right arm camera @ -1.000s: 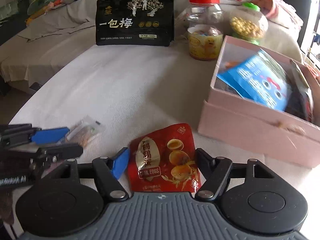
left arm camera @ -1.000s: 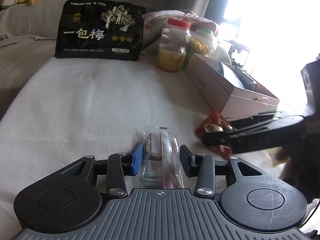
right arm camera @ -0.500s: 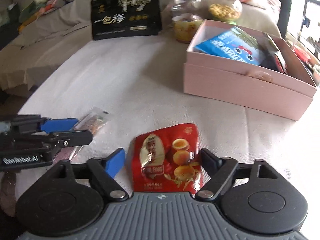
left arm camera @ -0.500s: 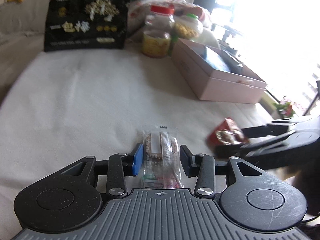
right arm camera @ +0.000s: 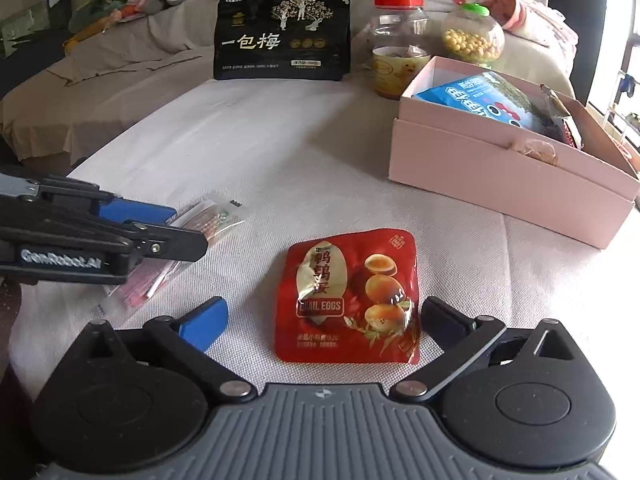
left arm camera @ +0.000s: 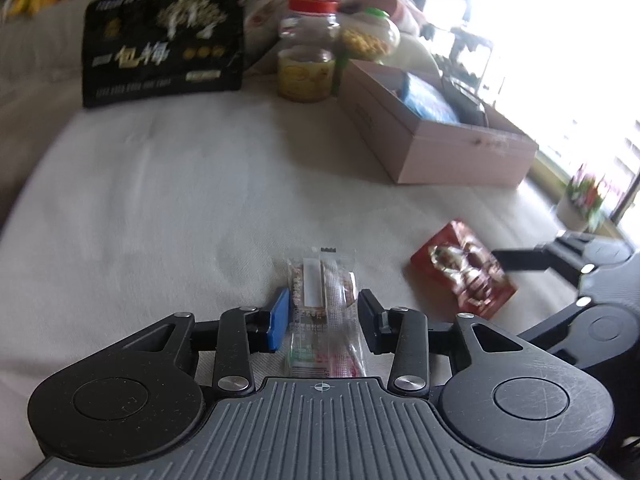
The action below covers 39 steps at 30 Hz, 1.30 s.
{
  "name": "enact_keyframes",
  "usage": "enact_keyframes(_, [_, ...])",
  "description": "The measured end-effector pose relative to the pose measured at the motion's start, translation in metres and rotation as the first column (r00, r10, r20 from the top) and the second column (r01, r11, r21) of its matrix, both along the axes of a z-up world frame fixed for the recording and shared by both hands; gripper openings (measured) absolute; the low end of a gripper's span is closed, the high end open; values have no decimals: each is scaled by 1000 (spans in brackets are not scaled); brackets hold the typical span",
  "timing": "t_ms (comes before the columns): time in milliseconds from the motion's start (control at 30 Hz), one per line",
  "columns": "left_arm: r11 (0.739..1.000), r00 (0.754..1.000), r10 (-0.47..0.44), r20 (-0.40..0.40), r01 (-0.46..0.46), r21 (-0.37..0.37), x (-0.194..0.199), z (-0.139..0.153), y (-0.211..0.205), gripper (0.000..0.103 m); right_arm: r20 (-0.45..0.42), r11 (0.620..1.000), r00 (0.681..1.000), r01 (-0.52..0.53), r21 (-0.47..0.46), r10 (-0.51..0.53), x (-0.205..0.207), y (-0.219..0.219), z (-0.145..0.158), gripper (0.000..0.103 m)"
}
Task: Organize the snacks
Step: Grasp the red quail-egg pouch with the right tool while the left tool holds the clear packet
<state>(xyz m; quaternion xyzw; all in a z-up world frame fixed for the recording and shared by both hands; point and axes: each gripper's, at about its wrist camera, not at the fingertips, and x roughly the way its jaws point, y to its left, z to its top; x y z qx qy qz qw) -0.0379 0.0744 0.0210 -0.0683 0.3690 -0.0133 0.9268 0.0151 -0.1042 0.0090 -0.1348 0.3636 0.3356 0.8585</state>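
A red quail-egg packet (right arm camera: 352, 296) lies flat on the white cloth between the fingers of my right gripper (right arm camera: 322, 312). Its jaws are opening, and both pads stand clear of the packet's edges. The same packet (left arm camera: 464, 276) shows at the right of the left wrist view. My left gripper (left arm camera: 322, 308) is shut on a clear-wrapped snack bar (left arm camera: 320, 296), with the blue pad and the black pad against its sides. From the right wrist view, the left gripper (right arm camera: 190, 229) comes in from the left with the snack bar (right arm camera: 216, 216) sticking out past its fingertips.
An open pink box (right arm camera: 500, 168) stands at the right with a blue packet (right arm camera: 480, 100) and other snacks inside. At the back stand a black pouch (right arm camera: 284, 36), a red-lidded jar (right arm camera: 398, 44) and a green-lidded jar (right arm camera: 472, 36). Soft toys lie beyond.
The right jaws have spread wide and let go of the red packet, which now lies on the cloth. The left gripper has shifted sideways, still holding the clear snack bar.
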Motion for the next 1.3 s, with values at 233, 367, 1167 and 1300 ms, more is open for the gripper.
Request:
enact_keyframes(233, [1000, 1000, 17, 2, -17, -16, 2, -1, 6, 43, 9, 1000, 1000, -1, -2, 1, -1, 0, 0, 103])
enact_keyframes(367, [998, 999, 30, 16, -29, -47, -2, -3, 8, 44, 34, 1000, 999, 1, 17, -1, -4, -2, -2, 103])
enact_keyframes(1167, [998, 998, 14, 68, -10, -58, -15, -8, 8, 45, 20, 998, 999, 36, 46, -37, 13, -2, 4, 101])
enact_keyframes(1300, [1000, 999, 10, 50, -9, -11, -15, -6, 0, 46, 62, 999, 997, 33, 21, -34, 9, -4, 7, 72])
